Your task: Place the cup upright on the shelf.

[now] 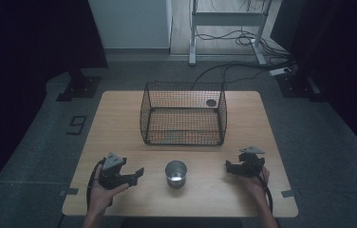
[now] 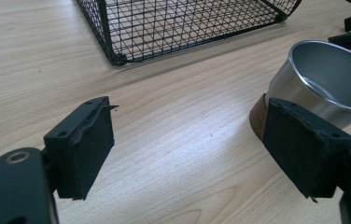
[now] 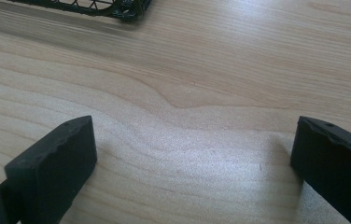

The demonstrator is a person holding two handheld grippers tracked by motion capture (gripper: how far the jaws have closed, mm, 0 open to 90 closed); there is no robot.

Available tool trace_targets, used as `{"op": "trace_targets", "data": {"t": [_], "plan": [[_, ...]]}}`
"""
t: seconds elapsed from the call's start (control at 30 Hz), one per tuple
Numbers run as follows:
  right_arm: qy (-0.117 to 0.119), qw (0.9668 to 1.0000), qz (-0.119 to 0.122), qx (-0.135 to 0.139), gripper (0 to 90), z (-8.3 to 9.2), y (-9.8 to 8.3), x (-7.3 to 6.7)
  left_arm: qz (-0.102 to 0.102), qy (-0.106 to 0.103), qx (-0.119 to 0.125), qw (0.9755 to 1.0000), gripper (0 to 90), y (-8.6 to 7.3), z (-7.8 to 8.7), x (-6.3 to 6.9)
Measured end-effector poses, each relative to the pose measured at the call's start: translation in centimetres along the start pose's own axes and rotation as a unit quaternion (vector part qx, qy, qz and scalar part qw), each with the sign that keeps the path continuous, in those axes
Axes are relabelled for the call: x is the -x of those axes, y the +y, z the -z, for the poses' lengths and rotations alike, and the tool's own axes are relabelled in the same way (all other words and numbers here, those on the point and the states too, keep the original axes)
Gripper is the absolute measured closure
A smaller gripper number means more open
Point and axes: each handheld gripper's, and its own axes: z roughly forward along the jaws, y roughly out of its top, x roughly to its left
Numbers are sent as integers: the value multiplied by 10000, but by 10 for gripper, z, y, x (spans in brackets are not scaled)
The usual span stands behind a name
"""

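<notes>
- The metal cup [image 1: 176, 173] stands upright on the bench [image 1: 119, 123], open mouth up, near the middle of the near edge and in front of the wire basket [image 1: 183, 114].
- In the left tool's view the cup [image 2: 325, 84] rises just beyond the right-hand pad, close to it; whether they touch I cannot tell. Nothing lies between the pads there, only bare wood.
- The left tool [image 1: 136, 175] rests in the person's left hand [image 1: 101, 190] near the near left corner, pointing toward the cup, its jaws spread wide and holding nothing.
- The right tool [image 1: 231, 167] sits in the right hand [image 1: 255, 183] toward the near right corner, also pointing at the cup from the other side, a little farther off than the left one.
- In the right tool's view the jaws stand far apart over bare wood, nothing gripped, with a corner of the basket [image 3: 117, 7] at the top edge.
- The basket is a black mesh box, open on top, at the middle of the bench toward the far edge; a dark round disc [image 1: 211, 102] shows at its far right wall.
</notes>
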Motion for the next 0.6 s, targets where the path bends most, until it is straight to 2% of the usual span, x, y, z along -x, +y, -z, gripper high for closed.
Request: {"op": "trace_targets", "data": {"t": [0.3,0.6], "plan": [[-21,10000,-8,95,57,6,-2,1,17,6,5,10000,169,0,-1,-1],[117,9994,-60,316,88,18,0,1,9,-3,8,10000,169,0,-1,0]]}}
